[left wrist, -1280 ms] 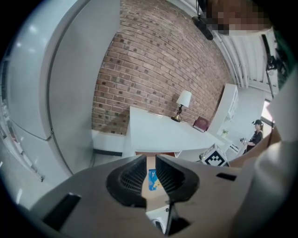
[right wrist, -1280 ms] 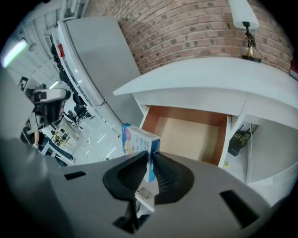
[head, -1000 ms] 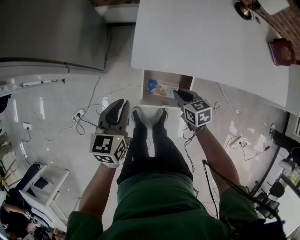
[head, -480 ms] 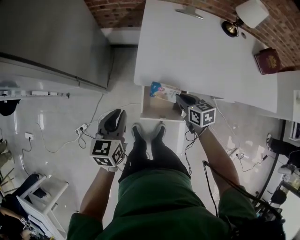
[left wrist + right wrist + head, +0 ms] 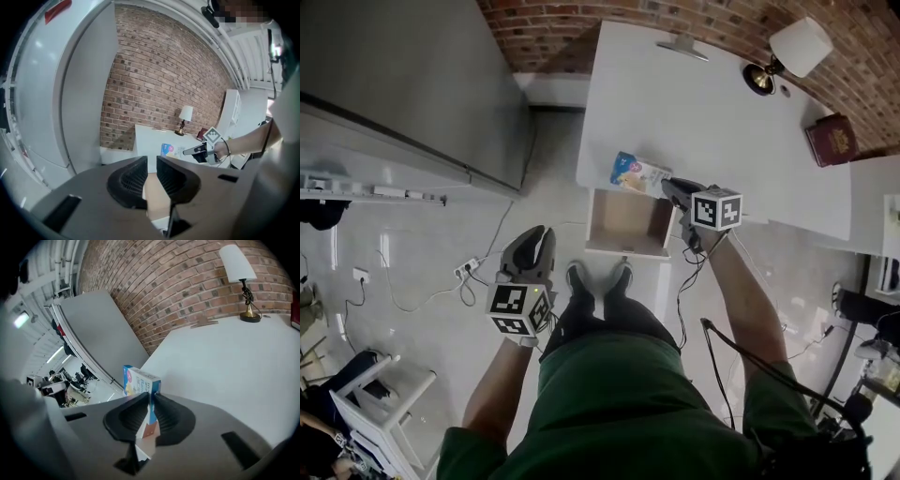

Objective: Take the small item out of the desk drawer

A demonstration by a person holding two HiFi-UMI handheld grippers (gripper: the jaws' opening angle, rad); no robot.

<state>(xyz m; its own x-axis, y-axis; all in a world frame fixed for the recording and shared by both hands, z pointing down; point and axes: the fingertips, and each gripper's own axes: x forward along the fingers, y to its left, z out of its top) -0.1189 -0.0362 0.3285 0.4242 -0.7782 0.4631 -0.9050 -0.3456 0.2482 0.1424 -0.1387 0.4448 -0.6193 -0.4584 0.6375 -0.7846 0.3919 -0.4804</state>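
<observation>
A small blue and white box (image 5: 637,174) hangs over the front edge of the white desk (image 5: 712,122), with my right gripper (image 5: 667,185) shut on one end of it. In the right gripper view the box (image 5: 138,380) sticks out from between the pads (image 5: 151,401). Below the desk edge the drawer (image 5: 623,223) stands pulled out, its brown bottom bare. My left gripper (image 5: 539,234) hangs low at the left, away from the drawer. Its jaws (image 5: 151,171) show a narrow gap with nothing between them. The box (image 5: 167,149) also shows far off in the left gripper view.
A table lamp (image 5: 792,47) and a dark red book (image 5: 830,141) sit at the desk's far right. A tall grey cabinet (image 5: 403,84) stands to the left. Cables (image 5: 422,281) trail over the tiled floor. The person's feet (image 5: 595,277) stand before the drawer. A brick wall runs behind.
My right gripper has lifted the box from the drawer up to the desk's front edge. The drawer now shows bare. The left gripper has kept its place.
</observation>
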